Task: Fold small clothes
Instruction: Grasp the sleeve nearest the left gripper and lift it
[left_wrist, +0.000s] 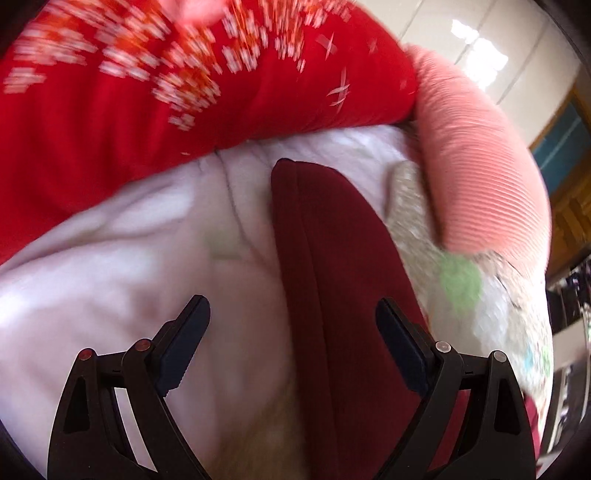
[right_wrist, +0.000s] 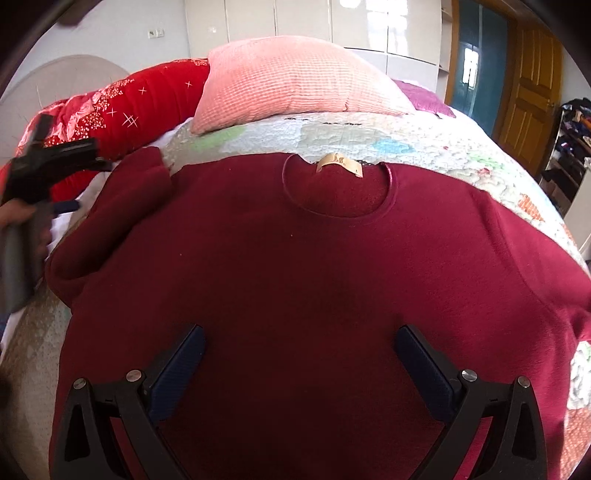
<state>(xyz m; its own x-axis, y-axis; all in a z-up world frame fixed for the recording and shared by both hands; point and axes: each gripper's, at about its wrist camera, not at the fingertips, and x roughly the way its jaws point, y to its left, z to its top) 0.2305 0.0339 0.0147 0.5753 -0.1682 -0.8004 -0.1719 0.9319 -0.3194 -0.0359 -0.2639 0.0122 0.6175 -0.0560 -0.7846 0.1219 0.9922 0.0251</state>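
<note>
The right tongs (right_wrist: 299, 363) hung wide open and empty directly over the body of the maroon sweater (right_wrist: 295, 266), which lay flat on the bed's quilt (right_wrist: 424, 144), collar away. Its sleeve (left_wrist: 332, 240) ran lengthwise between the gaping, empty left tongs (left_wrist: 293, 332), cuff at the far end; the left was judged nearer that sleeve.

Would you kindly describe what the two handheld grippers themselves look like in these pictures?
Both look alike. The left gripper and right gripper each have black plastic linkage arms with triangular cut-outs and round pivot pins. The left's pins are reddish on one side and silver on the other; the right's are silver. The fingers carry dark blue textured pads. From the right wrist view, the left gripper has a grey handle.
</note>
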